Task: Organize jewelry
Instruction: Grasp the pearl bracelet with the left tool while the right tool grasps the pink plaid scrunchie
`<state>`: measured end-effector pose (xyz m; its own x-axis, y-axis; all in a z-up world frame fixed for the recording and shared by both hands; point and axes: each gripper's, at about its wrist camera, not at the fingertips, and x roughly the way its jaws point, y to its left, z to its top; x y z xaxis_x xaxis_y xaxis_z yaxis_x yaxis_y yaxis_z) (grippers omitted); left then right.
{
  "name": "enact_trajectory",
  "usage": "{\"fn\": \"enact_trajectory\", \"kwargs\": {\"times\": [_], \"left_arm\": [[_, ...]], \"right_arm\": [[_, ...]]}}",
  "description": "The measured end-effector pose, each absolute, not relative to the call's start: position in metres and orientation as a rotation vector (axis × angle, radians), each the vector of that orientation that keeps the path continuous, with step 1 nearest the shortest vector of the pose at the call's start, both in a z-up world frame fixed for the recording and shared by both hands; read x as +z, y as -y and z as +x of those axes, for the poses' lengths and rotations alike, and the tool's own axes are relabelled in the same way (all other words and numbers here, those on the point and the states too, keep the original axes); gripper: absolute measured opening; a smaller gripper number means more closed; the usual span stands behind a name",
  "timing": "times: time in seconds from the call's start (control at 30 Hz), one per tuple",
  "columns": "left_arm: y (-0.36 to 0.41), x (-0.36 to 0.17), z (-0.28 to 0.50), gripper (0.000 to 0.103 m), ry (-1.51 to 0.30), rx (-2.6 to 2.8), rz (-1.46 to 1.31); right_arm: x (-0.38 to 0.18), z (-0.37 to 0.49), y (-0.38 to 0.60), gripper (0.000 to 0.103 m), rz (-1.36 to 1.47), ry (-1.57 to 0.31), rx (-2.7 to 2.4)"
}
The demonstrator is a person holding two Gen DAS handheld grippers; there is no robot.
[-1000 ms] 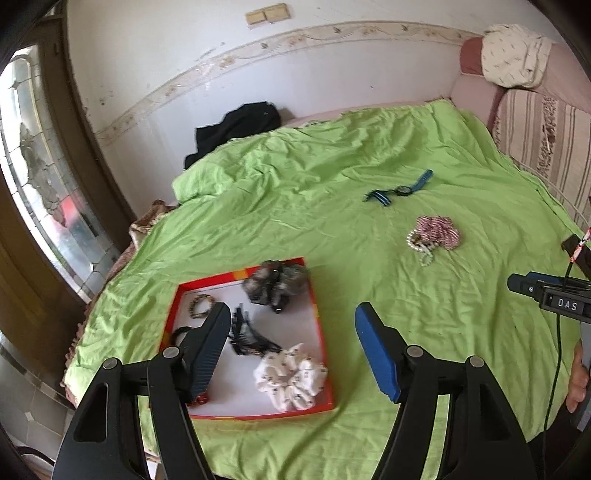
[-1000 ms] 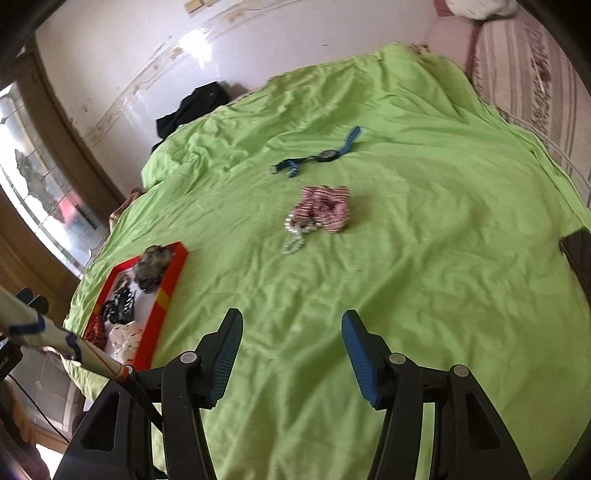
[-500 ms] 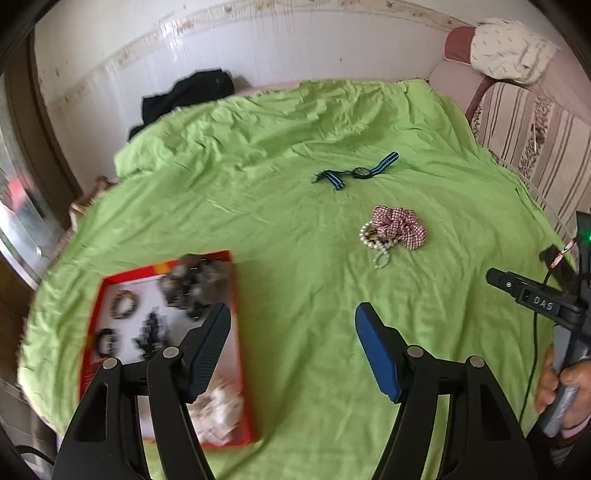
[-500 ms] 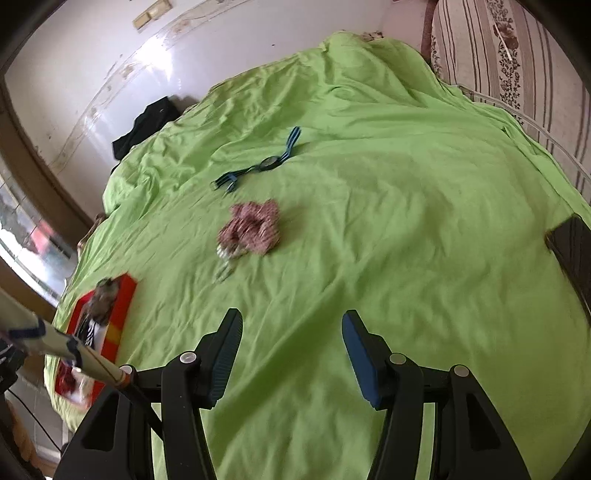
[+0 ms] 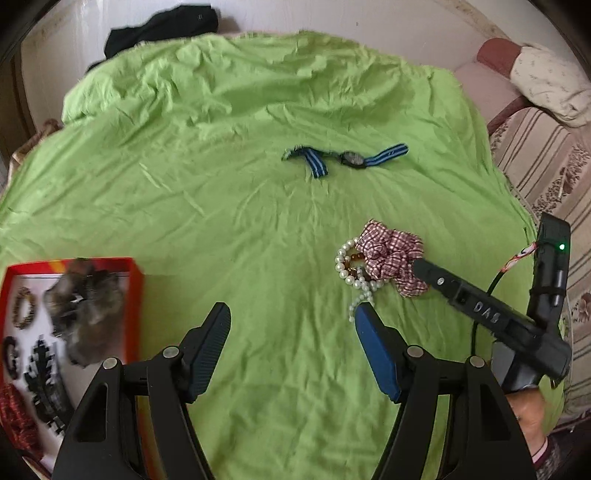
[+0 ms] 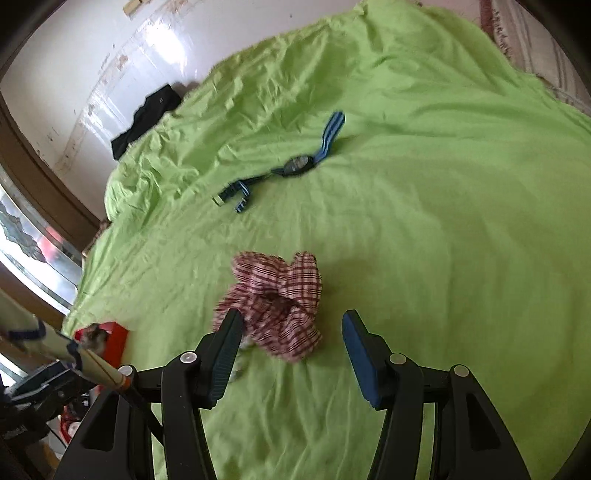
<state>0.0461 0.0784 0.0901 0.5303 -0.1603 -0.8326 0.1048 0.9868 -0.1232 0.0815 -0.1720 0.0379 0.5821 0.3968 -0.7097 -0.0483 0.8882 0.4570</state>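
Observation:
A red-and-white checked scrunchie lies on the green bedsheet with a pearl bracelet beside it. A watch with a blue striped strap lies farther back. A red-rimmed tray at the left holds hair ties, a dark claw clip and bead bracelets. My left gripper is open and empty over bare sheet between tray and scrunchie. My right gripper is open, its fingers either side of the scrunchie, just short of it. The watch lies beyond.
Black clothing lies at the bed's far edge by the wall. A striped sofa with a cushion stands at the right. The right gripper's body reaches in from the right. A window is at the left.
Both grippers moved forward and right. The tray slid to the left edge of the left wrist view. The right gripper closed in on the checked scrunchie, which now sits between its fingers.

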Motion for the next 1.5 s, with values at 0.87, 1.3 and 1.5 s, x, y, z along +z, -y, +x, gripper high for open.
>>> {"fn": "enact_trajectory", "kwargs": {"times": [0.87,1.3,1.5], "left_arm": [[-0.016,0.028,0.153,0.0,-1.182,-0.274,-0.109],[-0.049,0.068,0.115,0.005,-1.1,-0.316,-0.186],[-0.024,0.03,0.148,0.028,-1.15,-0.335,-0.15]], "right_arm": [[0.038,0.062,0.254,0.048,0.439,-0.964,0.15],[0.036,0.058,0.264,0.063,0.641,-0.932,0.177],[0.036,0.063,0.258,0.063,0.614,-0.936,0.19]]}}
